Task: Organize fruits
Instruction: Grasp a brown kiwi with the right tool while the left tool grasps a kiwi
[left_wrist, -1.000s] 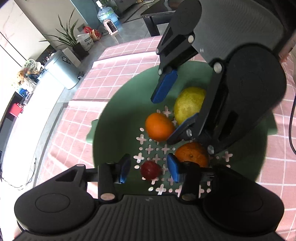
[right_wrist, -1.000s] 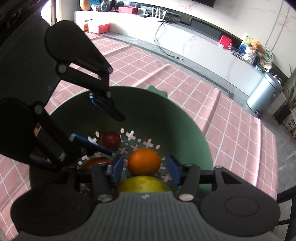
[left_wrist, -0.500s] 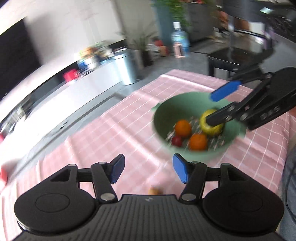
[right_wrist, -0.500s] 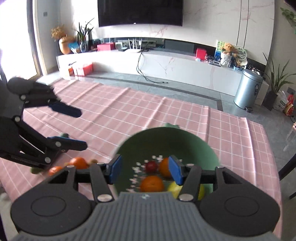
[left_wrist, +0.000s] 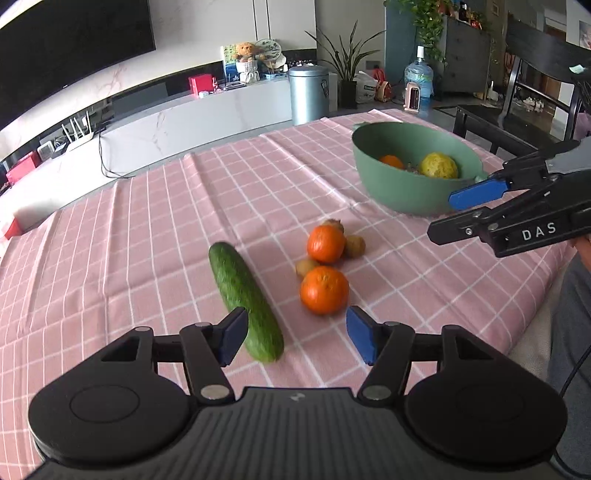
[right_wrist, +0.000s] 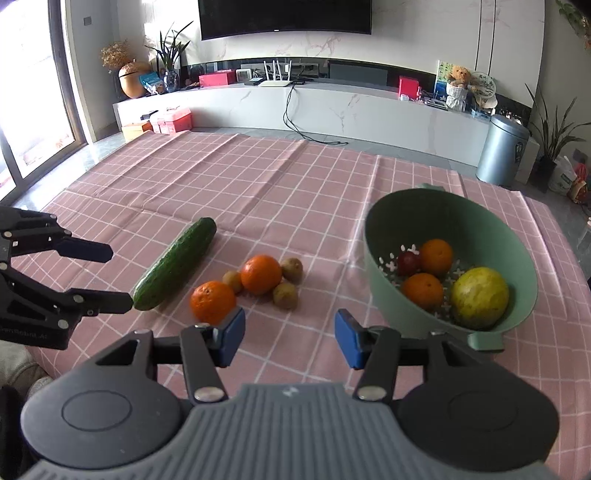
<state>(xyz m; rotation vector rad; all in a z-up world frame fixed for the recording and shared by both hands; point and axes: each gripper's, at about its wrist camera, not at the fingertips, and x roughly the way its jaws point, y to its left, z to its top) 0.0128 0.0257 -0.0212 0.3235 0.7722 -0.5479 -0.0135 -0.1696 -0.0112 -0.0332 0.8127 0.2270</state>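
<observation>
From the left wrist cam, the left gripper (left_wrist: 297, 338) was spread wide with nothing in it, hanging over the pink checked cloth (left_wrist: 147, 229), cucumber (left_wrist: 245, 301) by its left finger and two oranges (left_wrist: 325, 290) plus kiwis (left_wrist: 354, 245) just ahead; green bowl (left_wrist: 395, 188) sat far right. From the right wrist cam, the right gripper (right_wrist: 290, 339) was wide and empty too, bowl on the right holding two oranges, a yellow-green fruit (right_wrist: 479, 297) and a small red one (right_wrist: 408, 262)
</observation>
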